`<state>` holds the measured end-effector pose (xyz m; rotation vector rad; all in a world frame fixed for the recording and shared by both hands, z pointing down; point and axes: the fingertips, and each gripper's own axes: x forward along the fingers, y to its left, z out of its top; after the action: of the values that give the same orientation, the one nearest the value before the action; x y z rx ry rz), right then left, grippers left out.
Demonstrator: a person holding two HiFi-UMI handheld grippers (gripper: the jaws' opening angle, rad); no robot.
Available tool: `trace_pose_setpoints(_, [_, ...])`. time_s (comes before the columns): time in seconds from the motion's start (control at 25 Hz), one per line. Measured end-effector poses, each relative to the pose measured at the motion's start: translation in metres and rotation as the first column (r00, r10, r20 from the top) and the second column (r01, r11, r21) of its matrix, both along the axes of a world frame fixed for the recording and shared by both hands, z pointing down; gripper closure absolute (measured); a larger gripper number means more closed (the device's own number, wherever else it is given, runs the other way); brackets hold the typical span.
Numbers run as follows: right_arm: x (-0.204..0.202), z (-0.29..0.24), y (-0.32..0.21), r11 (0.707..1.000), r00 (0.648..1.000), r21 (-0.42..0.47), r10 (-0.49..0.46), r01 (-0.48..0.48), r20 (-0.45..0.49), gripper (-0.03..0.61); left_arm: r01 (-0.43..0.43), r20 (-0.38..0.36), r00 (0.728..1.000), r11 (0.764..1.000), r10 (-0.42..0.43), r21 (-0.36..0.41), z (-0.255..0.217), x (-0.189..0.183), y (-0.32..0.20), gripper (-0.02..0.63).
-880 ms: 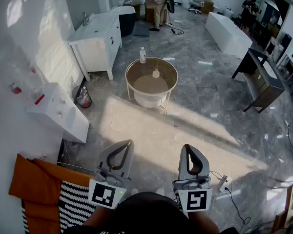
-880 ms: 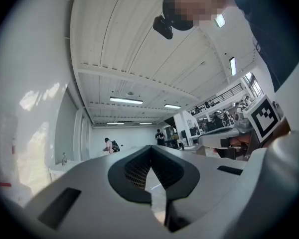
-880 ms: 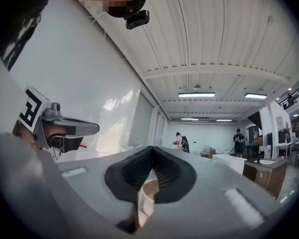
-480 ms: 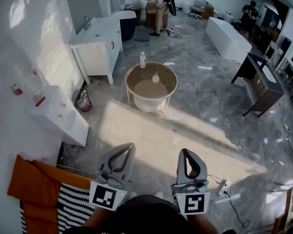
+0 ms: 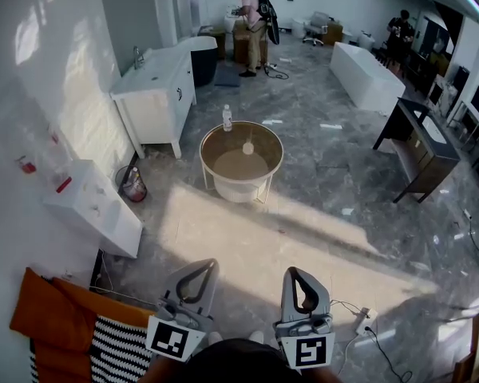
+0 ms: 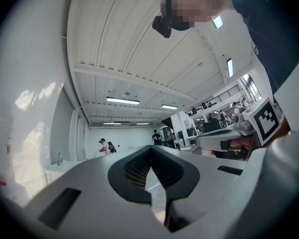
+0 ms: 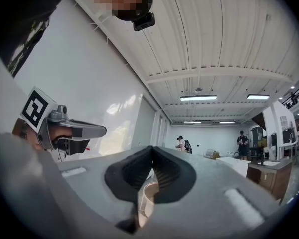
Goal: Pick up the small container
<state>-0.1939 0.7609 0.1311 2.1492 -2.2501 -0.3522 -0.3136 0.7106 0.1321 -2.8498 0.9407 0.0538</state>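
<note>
A small white container [image 5: 247, 148] stands on the brown top of a round white-framed table [image 5: 206, 159], far ahead on the floor in the head view. A clear bottle [image 5: 227, 118] stands at the table's far left rim. My left gripper [image 5: 206, 263] and right gripper [image 5: 291, 271] are held side by side low in the head view, well short of the table, both pointing toward it. Both are shut with nothing between the jaws. In the left gripper view the left gripper [image 6: 151, 148] shows its pads meeting; the right gripper [image 7: 152, 148] looks the same in its own view.
A white vanity cabinet [image 5: 156, 94] and a wall basin [image 5: 96, 202] line the left wall, with a red-and-dark bottle [image 5: 132, 184] on the floor between. An orange and striped cloth [image 5: 56, 317] lies at my left, a power strip [image 5: 364, 319] at my right. A dark desk [image 5: 415, 146] stands right; a person [image 5: 251, 22] stands far back.
The head view has shifted slightly, so the round table sits a little higher and further left. Both grippers have dropped lower in view and stay shut. The person at the back has shifted.
</note>
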Motion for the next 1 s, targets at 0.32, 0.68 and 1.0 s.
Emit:
trace_pose_setpoints(0.32, [0.032, 0.014, 0.015, 0.999, 0.999, -0.019, -0.042, 0.043, 0.014, 0.583, 0.024, 0.001, 1.000, 1.000, -0.024, -0.017, 0.010, 0.032, 0.012, 0.601])
trace_pose_setpoints(0.68, [0.049, 0.035, -0.003, 0.994, 0.995, -0.054, -0.100, 0.100, -0.006, 0.582, 0.097, -0.005, 0.995, 0.994, -0.097, -0.042, 0.030, 0.040, 0.003, 0.601])
trace_pose_setpoints(1.0, [0.042, 0.031, -0.067, 0.991, 0.992, -0.043, -0.128, 0.129, 0.010, 0.581, 0.125, 0.001, 0.992, 0.992, -0.125, -0.022, 0.028, 0.031, -0.060, 0.601])
